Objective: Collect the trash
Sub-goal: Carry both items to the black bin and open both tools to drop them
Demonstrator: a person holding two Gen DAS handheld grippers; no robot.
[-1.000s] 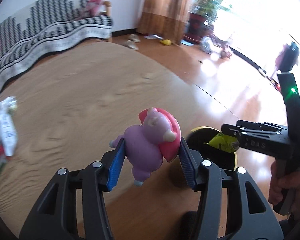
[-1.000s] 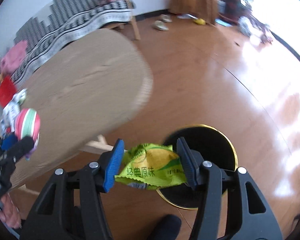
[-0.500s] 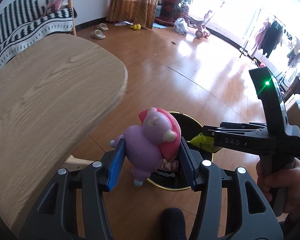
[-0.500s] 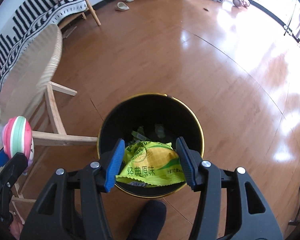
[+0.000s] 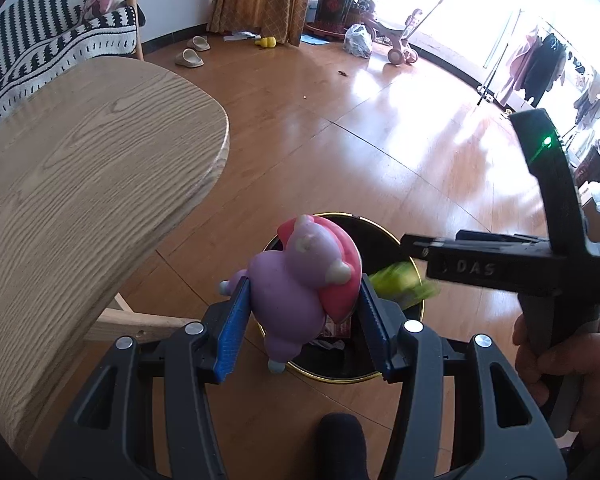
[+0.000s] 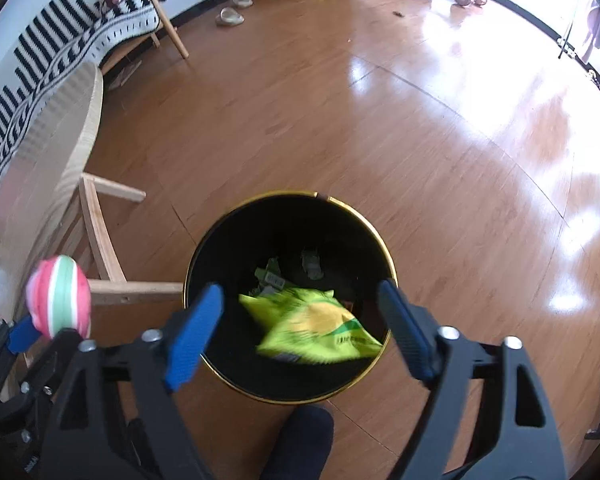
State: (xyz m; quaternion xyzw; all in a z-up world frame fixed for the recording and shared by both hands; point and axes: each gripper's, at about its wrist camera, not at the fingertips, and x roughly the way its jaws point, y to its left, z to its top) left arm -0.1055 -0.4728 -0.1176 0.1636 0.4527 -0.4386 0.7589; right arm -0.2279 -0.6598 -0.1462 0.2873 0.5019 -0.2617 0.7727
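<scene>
My left gripper (image 5: pixel 302 320) is shut on a purple and pink pig toy (image 5: pixel 300 288) and holds it above the near left rim of a black bin with a gold rim (image 5: pixel 364 378). My right gripper (image 6: pixel 300 328) is open above the bin (image 6: pixel 208 252). A green-yellow snack packet (image 6: pixel 316 324) is blurred, loose between the open fingers, over the bin's mouth. It also shows in the left wrist view (image 5: pixel 400 286), under the right gripper (image 5: pixel 416 254). The toy shows at the left of the right wrist view (image 6: pixel 58 296). Other wrappers (image 6: pixel 276 276) lie inside the bin.
A wooden table (image 5: pixel 80 184) stands left of the bin, its leg frame (image 6: pixel 100 248) close to the bin. My foot (image 6: pixel 296 440) is just before the bin. A striped sofa (image 6: pixel 72 44), slippers (image 5: pixel 190 56) and a toy tricycle (image 5: pixel 400 40) are far off.
My right gripper has opened and let go of the green-yellow packet, which is dropping toward the bin. Both grippers have swung from the table to over the bin. The left still holds the toy.
</scene>
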